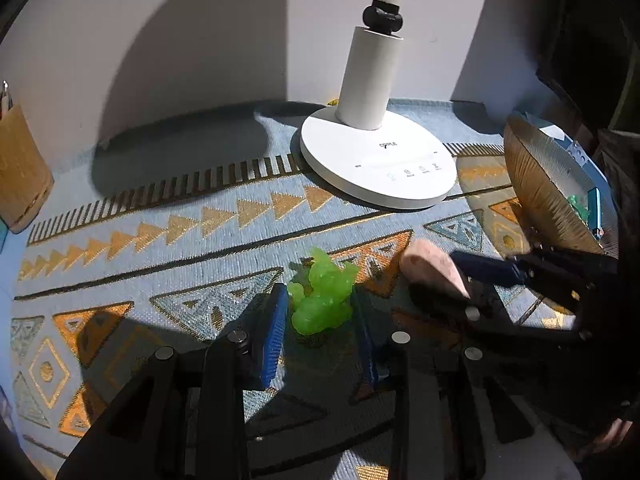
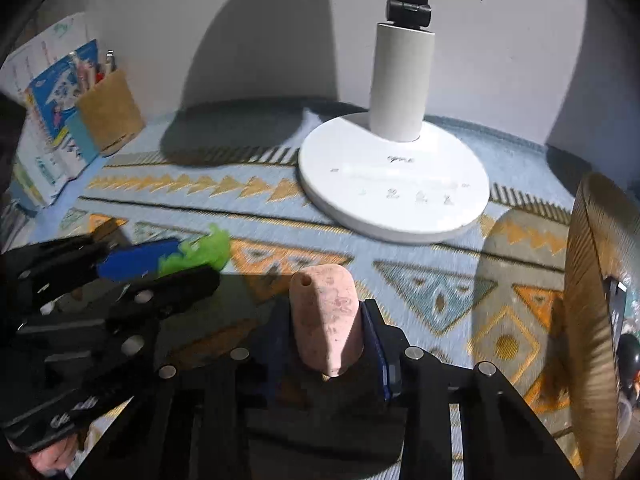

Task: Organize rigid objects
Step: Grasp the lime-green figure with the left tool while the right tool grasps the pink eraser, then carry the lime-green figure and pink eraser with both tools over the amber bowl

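Note:
A translucent green toy figure (image 1: 322,294) lies on the patterned mat between the blue pads of my left gripper (image 1: 322,320); the jaws stand on either side of it, with a small gap showing. It also shows in the right wrist view (image 2: 204,250). My right gripper (image 2: 326,340) is shut on a pink stone-like block (image 2: 326,320), held just above the mat. In the left wrist view the block (image 1: 434,272) and right gripper sit just right of the green figure.
A white lamp base (image 1: 378,160) stands behind on the mat. A ribbed amber bowl (image 1: 552,192) with small items is at the right. A cork pen holder (image 2: 110,114) and booklets (image 2: 48,120) stand at the far left by the wall.

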Available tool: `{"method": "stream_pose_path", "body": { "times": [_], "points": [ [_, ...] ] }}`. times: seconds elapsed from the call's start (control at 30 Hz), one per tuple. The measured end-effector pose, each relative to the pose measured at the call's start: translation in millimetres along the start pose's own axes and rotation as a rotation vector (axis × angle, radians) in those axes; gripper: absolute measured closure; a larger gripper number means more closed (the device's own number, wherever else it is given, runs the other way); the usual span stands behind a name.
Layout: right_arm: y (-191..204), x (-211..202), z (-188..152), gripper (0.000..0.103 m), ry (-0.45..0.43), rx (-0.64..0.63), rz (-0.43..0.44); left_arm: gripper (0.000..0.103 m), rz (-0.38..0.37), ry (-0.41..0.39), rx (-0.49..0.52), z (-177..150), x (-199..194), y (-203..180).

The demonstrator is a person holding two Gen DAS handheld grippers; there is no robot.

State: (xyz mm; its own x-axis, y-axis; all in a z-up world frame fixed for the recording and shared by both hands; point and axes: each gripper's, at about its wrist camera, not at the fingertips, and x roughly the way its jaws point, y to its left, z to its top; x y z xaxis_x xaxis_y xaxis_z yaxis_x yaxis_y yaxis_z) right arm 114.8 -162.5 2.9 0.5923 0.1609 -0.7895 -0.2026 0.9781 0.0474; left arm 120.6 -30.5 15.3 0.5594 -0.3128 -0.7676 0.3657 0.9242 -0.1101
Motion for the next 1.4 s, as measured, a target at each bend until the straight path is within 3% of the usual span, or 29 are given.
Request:
{"method": "stream_pose_path", "body": {
  "times": [0.2,0.37,0.53,0.73,0.83,1.1,1.23,1.4],
  "points": [
    [5,-28,-34,0.068,0.023,-0.008,0.073,0.074,0.023,0.02,-0.022,-16,-8,-9],
    [3,-70,-80,0.068,0.013,0.009,0.11,0.074,0.008,-0.002,-0.011,-44,-39,-34],
    [-15,-114,-105,0.068,-0.038,0.086,0.123,0.074,-0.015,-0.035,0.004,-48,-73,-59],
    [-58,-186,-103,0.068,-0.174,0.162,0.072,0.074,-0.037,-0.151,0.046,-23,-122,-98],
    [-90,-233,-98,0.068,-0.283,0.194,0.005,0.074,-0.05,-0.216,0.095,-7,-148,-124],
    [-177,-349,-75,0.068,-0.544,0.333,-0.153,0.074,-0.169,-0.392,0.184,59,-208,-196],
    [-205,-354,-66,0.068,-0.56,0.389,-0.193,0.074,-0.2,-0.414,0.225,85,-201,-224],
    [-234,-302,-63,0.068,-0.452,0.457,-0.169,0.074,-0.205,-0.297,0.214,99,-130,-245]
  ]
}}
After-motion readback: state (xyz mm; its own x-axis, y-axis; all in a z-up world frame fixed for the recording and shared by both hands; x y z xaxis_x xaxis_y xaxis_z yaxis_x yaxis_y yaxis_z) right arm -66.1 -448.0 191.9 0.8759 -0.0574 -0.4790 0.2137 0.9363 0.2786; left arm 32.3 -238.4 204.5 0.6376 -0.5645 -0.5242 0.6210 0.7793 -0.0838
